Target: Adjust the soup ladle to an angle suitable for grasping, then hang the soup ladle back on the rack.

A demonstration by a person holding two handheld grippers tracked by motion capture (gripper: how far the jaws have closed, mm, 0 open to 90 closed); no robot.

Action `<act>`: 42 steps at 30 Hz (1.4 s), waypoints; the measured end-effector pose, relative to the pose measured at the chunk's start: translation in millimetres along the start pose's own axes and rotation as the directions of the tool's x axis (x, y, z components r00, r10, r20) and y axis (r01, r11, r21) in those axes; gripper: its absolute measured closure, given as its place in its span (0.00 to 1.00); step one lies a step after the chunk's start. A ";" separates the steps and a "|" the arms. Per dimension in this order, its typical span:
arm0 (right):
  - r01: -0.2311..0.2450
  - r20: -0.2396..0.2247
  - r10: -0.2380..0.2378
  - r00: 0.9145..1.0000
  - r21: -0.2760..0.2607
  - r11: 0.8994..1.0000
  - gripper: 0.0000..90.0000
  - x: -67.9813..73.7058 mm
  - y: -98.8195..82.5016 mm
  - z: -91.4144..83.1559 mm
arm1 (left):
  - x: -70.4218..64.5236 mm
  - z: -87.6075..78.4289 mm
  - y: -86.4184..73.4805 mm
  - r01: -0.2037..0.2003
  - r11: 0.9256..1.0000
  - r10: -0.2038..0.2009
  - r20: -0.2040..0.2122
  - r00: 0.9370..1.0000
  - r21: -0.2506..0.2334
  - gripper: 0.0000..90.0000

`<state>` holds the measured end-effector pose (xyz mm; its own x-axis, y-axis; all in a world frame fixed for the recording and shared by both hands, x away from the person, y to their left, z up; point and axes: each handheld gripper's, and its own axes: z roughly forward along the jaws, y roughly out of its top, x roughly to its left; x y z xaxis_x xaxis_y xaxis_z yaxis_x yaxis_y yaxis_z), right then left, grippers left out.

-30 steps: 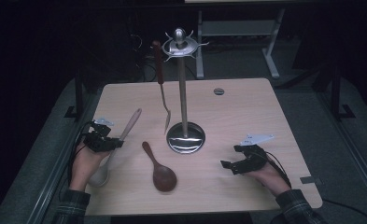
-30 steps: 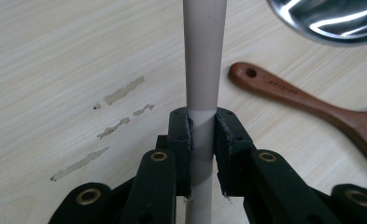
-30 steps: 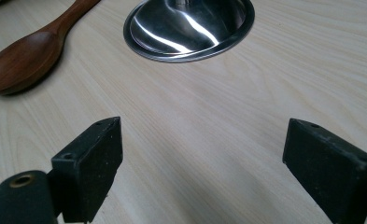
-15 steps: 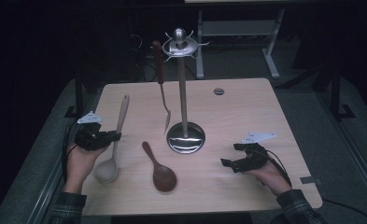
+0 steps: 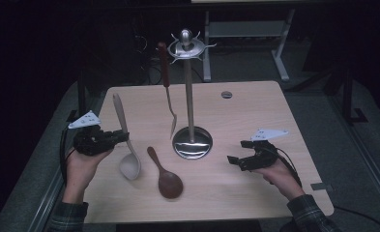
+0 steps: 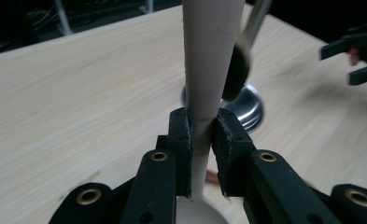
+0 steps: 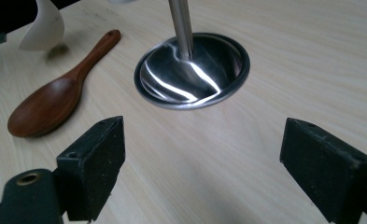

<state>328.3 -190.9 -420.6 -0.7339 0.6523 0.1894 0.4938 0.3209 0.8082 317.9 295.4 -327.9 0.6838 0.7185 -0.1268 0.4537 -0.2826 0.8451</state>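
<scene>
- The stand (image 5: 191,140) rises from a round steel base in the middle of the worktop (image 5: 255,193); a fork (image 5: 168,92) with a dark handle hangs from its top ring, tines down.
- The left hand (image 5: 81,166) is at the worktop's left edge, palm inward, with the left gripper (image 5: 122,137) pointing level toward the stand.
- That gripper is clamped on the neck of the ladle (image 5: 124,140), just above the bowl; the pale handle stands nearly upright, tilted slightly away, and the bowl hangs low over the wood.
- The right hand (image 5: 279,174) rests on the worktop right of the stand; the right gripper (image 5: 236,159) has its jaws wide apart, holding nothing, aimed at the base.
- A brown spoon (image 5: 166,174) lies flat between ladle and base.
</scene>
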 end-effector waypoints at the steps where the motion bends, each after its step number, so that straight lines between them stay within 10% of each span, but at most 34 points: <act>1: 0.000 0.000 0.000 1.000 0.000 1.000 0.15 0.0 0.0 0.0 | 0.0 0.0 0.0 0.000 1.000 0.000 0.000 1.000 0.000 0.86; 15: 0.059 -0.072 -0.068 0.995 -0.118 0.991 0.17 30.8 57.7 -9.2 | -36.8 14.0 24.3 -0.060 0.997 0.064 0.099 0.993 -0.041 0.86; 27: 0.063 -0.164 -0.102 0.981 -0.226 0.972 0.46 56.6 96.1 -5.0 | -66.4 50.5 37.5 -0.088 0.996 0.090 0.165 0.982 -0.023 0.86; 42: 0.081 -0.230 -0.149 0.962 -0.282 0.956 0.62 86.8 126.7 18.4 | -96.0 83.9 43.1 -0.114 0.993 0.115 0.165 0.980 -0.018 0.86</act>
<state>335.7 -81.0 -312.0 -0.8866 0.4219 0.1895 0.2811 0.1663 0.9452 319.7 160.9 -322.9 0.8164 0.5664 -0.1125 0.3626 -0.3513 0.8632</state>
